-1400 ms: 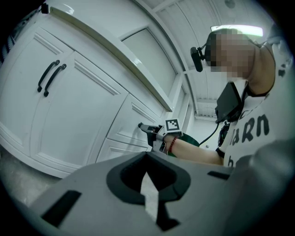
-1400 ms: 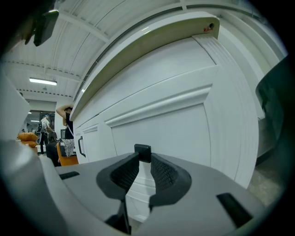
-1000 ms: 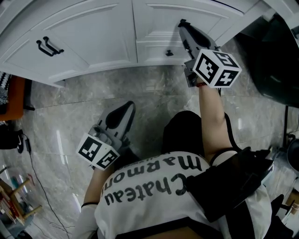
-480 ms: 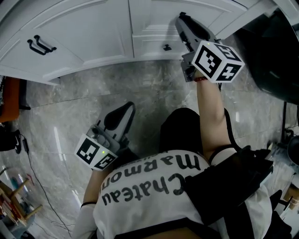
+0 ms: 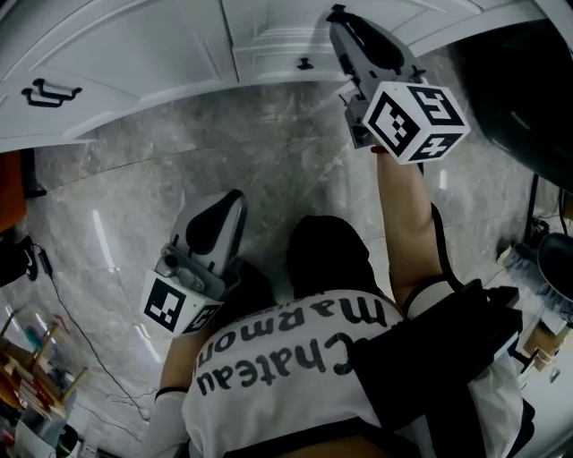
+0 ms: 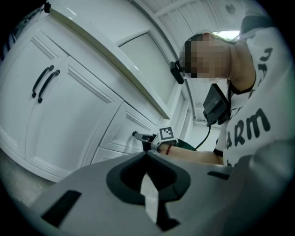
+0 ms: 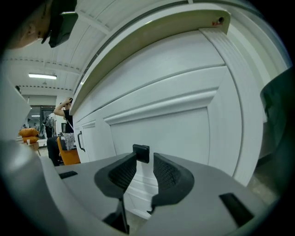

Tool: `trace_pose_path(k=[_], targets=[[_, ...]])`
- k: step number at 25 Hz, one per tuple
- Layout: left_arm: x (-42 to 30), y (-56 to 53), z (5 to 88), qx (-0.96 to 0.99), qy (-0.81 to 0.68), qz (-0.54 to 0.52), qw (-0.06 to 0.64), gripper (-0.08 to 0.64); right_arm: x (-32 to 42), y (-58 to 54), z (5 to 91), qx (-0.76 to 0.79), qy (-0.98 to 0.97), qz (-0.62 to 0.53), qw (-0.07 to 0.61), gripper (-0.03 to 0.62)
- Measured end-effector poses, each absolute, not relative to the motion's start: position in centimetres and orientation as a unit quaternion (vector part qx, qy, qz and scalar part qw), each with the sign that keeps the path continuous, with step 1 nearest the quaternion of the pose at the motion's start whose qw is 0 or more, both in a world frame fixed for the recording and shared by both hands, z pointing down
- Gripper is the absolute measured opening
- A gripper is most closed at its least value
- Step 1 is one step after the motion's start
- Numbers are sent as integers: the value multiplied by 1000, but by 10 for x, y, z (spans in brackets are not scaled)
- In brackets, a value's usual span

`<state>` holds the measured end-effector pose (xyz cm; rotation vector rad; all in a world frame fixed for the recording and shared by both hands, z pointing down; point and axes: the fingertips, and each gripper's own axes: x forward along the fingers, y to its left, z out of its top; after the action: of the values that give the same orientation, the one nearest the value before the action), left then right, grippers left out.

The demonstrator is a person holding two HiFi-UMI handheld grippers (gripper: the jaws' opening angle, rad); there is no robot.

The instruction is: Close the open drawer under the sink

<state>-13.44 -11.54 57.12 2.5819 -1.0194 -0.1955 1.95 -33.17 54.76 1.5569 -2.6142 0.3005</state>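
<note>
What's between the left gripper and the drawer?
Only bare grey floor lies between the left gripper and the drawer; the head view shows it.

The right gripper [image 5: 342, 18] reaches the white panelled drawer front [image 7: 184, 124] under the countertop edge. Its jaws are opening, with the small black square knob [image 7: 141, 153] between them. Further left along the same cabinet run, a pair of black bar handles [image 5: 45, 90] sits side by side. The left gripper [image 5: 228, 206] hangs well apart from the cabinets, over the grey marble floor [image 5: 295, 170].
</note>
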Motion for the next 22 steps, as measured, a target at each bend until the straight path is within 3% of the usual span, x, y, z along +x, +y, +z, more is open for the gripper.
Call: trace_pose_path(k=[13,16,19,22], targets=[[-137,-76,442,880,-404,-61,244,8,24,-319,556,507,-812,247,150,93],[-132,-66,408,872,-413,-53,258,8,26,-300,537,498,-808,288,128,68],[-120,-62,367,868,-417,-61,263,8,33,-276,495,472,-812,338,62,35],[-104,-65,319,876,-416,-66,234,8,47,-254,450,444,-821,356,48,25]])
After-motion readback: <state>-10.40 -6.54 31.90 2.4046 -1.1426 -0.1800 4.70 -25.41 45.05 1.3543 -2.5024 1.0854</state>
